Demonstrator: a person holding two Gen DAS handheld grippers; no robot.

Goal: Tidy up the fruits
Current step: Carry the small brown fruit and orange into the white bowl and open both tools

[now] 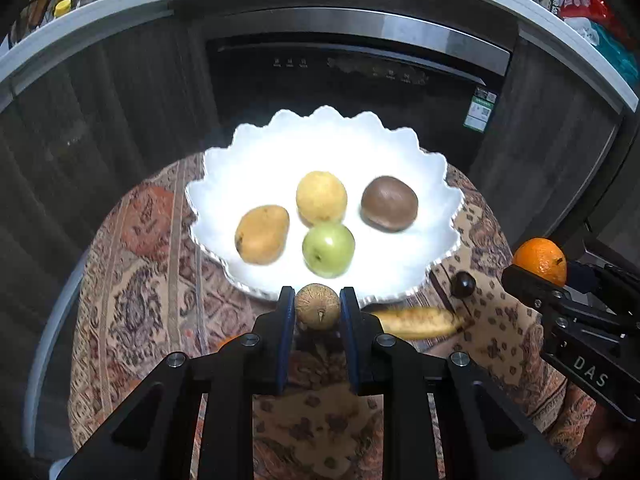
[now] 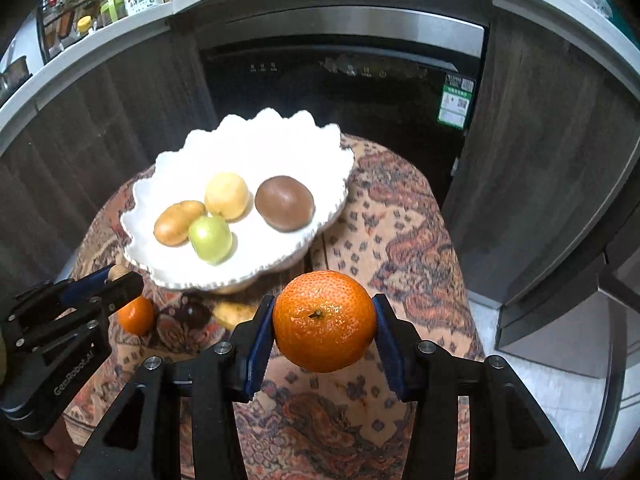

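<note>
Fruit was mid-transfer: the left hand-held gripper (image 1: pixel 318 306) clamped a small tan fruit (image 1: pixel 318 307) at the white plate's (image 1: pixel 432 184) near rim, the right hand-held gripper (image 2: pixel 324 322) gripped an orange (image 2: pixel 324 320) above the desk (image 2: pixel 400 240), and both likely needed lowering onto bare plate before release.

Four fruits (image 1: pixel 321 222) lie in the plate (image 1: pixel 416 152) on the table (image 1: pixel 132 288).

Four fruits crowd the plate's (image 1: pixel 420 184) middle; its far rim lies bare.
</note>
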